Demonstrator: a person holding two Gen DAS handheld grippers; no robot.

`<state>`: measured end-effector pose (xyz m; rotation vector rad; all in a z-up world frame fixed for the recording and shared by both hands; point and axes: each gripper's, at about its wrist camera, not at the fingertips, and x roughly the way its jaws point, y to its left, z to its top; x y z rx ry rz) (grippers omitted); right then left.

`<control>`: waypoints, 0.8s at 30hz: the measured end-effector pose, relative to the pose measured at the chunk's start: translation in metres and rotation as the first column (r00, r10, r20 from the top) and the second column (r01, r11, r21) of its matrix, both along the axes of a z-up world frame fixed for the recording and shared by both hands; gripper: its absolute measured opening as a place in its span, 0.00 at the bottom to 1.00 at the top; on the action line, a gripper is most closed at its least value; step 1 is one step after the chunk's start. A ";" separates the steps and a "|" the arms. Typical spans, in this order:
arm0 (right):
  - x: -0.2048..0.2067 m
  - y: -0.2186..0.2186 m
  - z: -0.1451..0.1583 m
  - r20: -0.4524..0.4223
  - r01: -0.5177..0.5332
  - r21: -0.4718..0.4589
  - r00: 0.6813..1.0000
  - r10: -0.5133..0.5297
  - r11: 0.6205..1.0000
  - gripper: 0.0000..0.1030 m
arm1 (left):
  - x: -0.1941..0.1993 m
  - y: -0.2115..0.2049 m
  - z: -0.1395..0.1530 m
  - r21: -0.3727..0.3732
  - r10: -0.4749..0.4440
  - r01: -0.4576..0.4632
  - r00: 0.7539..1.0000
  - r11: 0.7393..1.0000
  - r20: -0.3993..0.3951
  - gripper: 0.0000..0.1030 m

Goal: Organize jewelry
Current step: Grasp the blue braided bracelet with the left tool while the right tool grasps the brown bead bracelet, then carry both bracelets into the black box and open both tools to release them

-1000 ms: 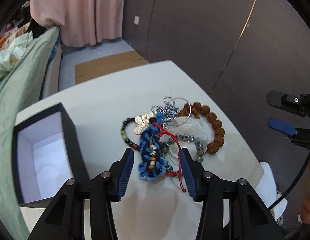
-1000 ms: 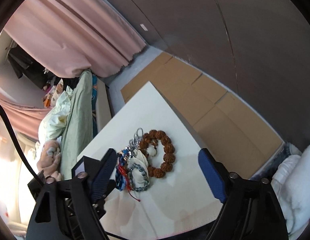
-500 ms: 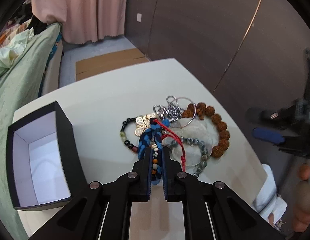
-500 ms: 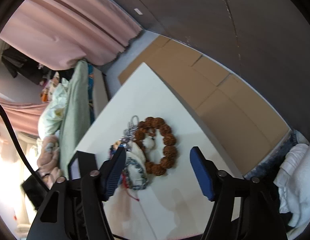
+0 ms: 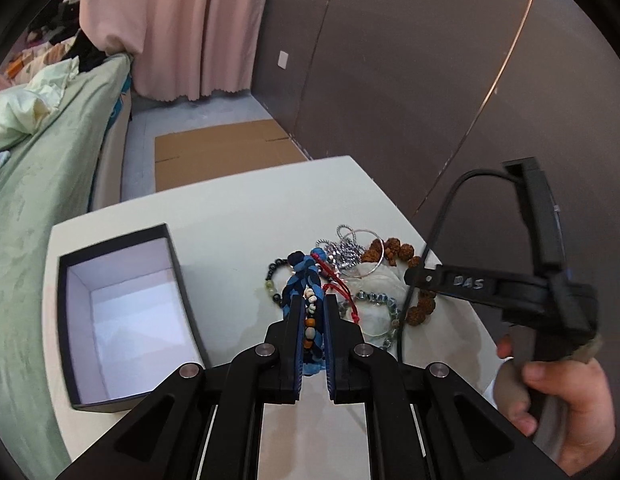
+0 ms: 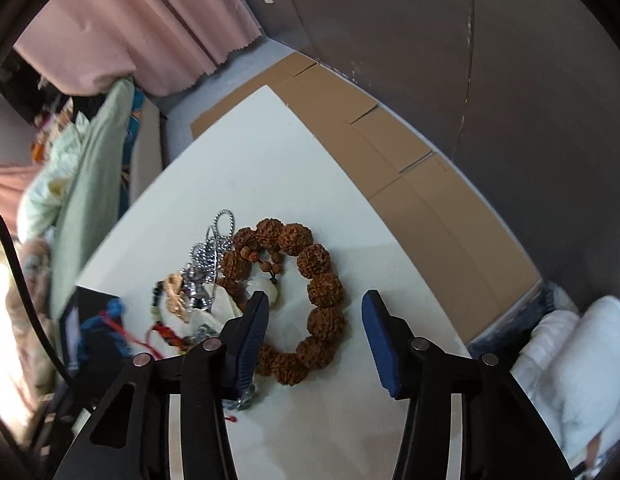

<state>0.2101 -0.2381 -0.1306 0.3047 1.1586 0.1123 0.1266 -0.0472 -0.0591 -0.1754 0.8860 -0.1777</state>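
Observation:
A pile of jewelry lies on the white table [image 5: 237, 216]. My left gripper [image 5: 313, 308] is shut on a blue braided bracelet [image 5: 305, 276] with small beads, lifted off the pile, and a red cord [image 5: 342, 288] trails from it. My right gripper [image 6: 314, 312] is open above a brown bead bracelet [image 6: 310, 280], with its jaws either side of the bracelet's near part. A silver chain [image 6: 213, 252] and a dark bead bracelet [image 5: 273, 280] lie beside it. The open black box [image 5: 125, 316] with a white inside stands left of the pile.
A bed with green bedding [image 5: 41, 168] runs along the table's left side. Flat cardboard [image 6: 390, 148] lies on the floor beyond the table's right edge. A dark wall [image 5: 430, 60] stands behind. White cloth [image 6: 570, 360] lies at the right.
My left gripper closed on the blue braided bracelet and raised it toward the box side. My right gripper came in closer over the brown bead bracelet, still open.

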 end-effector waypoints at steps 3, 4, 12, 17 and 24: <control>0.000 0.012 0.002 0.015 -0.019 -0.097 1.000 0.020 0.995 0.40 | -0.005 0.005 0.004 0.005 0.009 -0.009 1.000 1.000 0.012 0.09; -0.001 0.015 0.003 0.021 -0.021 -0.135 0.999 0.024 0.991 0.39 | -0.007 0.007 0.005 0.005 0.013 -0.013 1.000 1.000 0.015 0.09; -0.005 0.034 0.009 0.035 -0.058 -0.303 0.997 0.072 0.951 0.20 | -0.020 0.026 0.013 -0.005 0.057 -0.057 0.998 0.998 0.036 0.09; -0.012 0.021 0.015 0.056 -0.035 -0.218 0.997 0.048 0.975 0.20 | -0.023 0.036 0.018 -0.012 0.080 -0.080 0.996 0.997 0.048 0.09; -0.038 0.015 0.044 0.187 -0.060 -0.070 0.980 0.072 0.996 0.20 | -0.031 0.049 0.021 -0.016 0.114 -0.114 0.992 0.993 0.055 0.09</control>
